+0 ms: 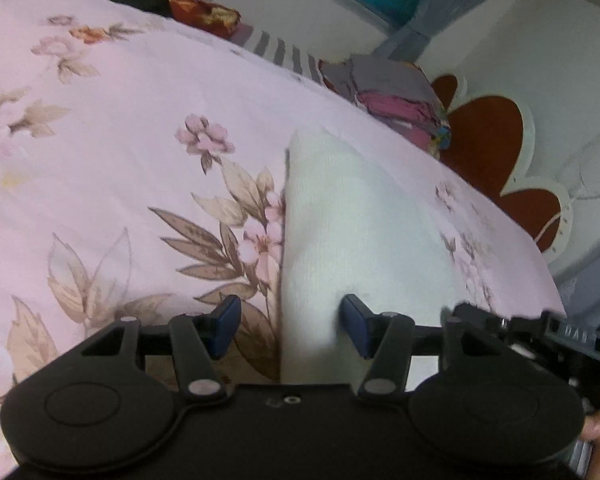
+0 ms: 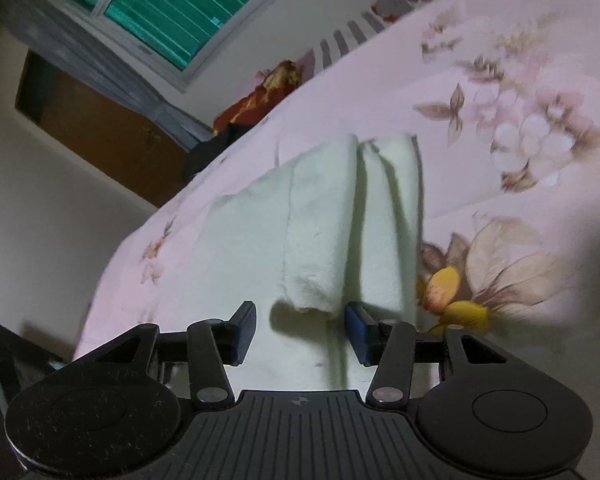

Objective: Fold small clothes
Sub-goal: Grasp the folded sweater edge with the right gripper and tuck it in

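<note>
A small white cloth (image 1: 340, 232) lies on the pink floral bedsheet (image 1: 120, 120), folded into a long narrow shape. My left gripper (image 1: 290, 326) is open, with the cloth's near end between its blue pads (image 1: 226, 326). In the right wrist view the same cloth (image 2: 320, 232) shows lengthwise folds and a raised flap. My right gripper (image 2: 300, 334) is open over the cloth's near end, and its blue pads (image 2: 358, 332) do not pinch the fabric.
A stack of folded clothes (image 1: 400, 96) sits at the bed's far edge. A red patterned garment (image 1: 192, 8) and a dark one (image 2: 210, 148) lie at another far corner. The bedsheet (image 2: 520, 140) extends around. The window (image 2: 172, 4) and wall lie beyond.
</note>
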Motion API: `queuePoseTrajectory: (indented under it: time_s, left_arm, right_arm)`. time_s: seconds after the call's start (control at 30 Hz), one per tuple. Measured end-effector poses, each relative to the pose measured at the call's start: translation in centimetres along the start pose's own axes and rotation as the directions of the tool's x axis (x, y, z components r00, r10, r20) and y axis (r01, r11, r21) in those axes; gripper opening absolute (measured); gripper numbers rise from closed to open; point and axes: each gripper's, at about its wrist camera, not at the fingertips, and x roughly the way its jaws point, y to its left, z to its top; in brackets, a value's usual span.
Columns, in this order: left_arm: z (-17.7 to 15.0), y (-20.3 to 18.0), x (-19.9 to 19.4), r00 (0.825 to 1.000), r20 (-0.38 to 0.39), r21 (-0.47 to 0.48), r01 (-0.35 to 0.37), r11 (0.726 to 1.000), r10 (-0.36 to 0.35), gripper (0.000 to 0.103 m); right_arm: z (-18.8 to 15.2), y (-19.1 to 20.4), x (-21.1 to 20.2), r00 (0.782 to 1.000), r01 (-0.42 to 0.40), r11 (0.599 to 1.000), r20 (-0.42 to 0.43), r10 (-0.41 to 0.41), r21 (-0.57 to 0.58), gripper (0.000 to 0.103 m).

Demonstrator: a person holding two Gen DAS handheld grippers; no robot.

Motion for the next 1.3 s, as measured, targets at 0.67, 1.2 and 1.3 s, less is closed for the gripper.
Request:
queuePoseTrajectory:
  time_s: [0.67,1.2,1.3]
  left_arm:
    - [2.4,-4.8,2.2,0.994,-0.043,0.196,0.110,0.974,-0.104,0.047]
    - [3.0,-4.0,0.8,0.999,0.010,0.167,0.029,0.985,-0.031,0.064]
    - [5.2,-4.7,0.1,0.990,0.104,0.146,0.083,0.986,-0.098,0.074]
  right_arm:
    - [0.1,2.3,-1.6,0.989,0.134,0.982,0.080,-0.124,-0.131,0.014]
    - [0.3,0.1,-1.0,0.992,0.127,0.984,-0.010,-0.129,-0.125,0.025]
    - [1.6,0.3,-3.8,0.979,0.181,0.972,0.126,-0.163,-0.147,0.054]
